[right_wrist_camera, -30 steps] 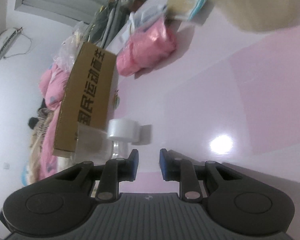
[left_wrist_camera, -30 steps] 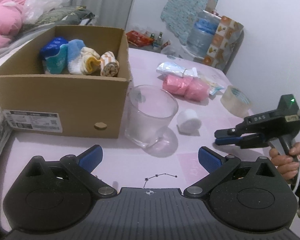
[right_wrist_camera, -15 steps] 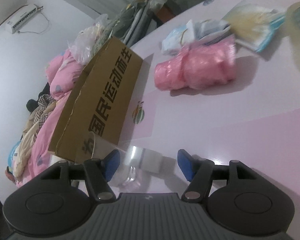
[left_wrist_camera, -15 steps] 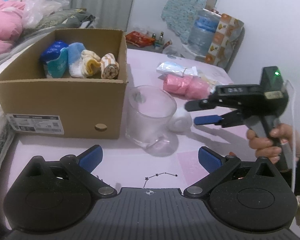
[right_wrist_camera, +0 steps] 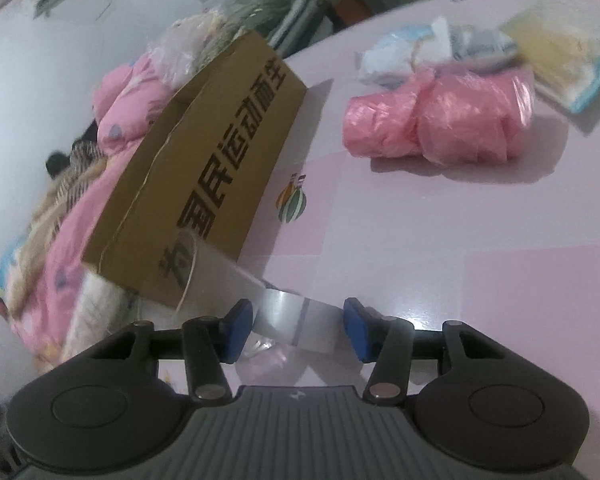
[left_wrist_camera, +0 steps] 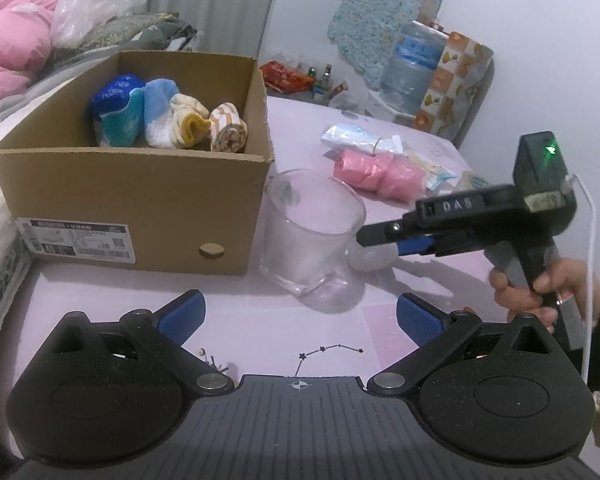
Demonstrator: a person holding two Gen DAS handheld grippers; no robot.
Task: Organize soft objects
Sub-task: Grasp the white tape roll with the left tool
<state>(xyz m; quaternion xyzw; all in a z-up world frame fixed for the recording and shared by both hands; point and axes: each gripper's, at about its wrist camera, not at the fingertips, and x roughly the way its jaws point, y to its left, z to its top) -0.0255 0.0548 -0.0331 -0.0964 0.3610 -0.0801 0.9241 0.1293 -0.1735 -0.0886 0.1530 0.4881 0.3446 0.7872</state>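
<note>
1. The small white soft roll [right_wrist_camera: 296, 322] lies on the pink tabletop [right_wrist_camera: 460, 220], just beside the clear glass cup [left_wrist_camera: 312, 232], between the right tool's [right_wrist_camera: 298, 330] spread fingers.
2. It looks light and squashy; pinch its rounded sides gently across the middle.
3. The left tool [left_wrist_camera: 298, 314] hangs spread, empty, facing the brown cardboard box [left_wrist_camera: 140, 188].

Bedroom: pink bedding [left_wrist_camera: 8, 48], water jug [left_wrist_camera: 410, 64].

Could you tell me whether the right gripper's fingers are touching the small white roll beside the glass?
Cannot tell. In the right wrist view the open right gripper straddles the white roll, but blur hides any gap at the pads.
</note>
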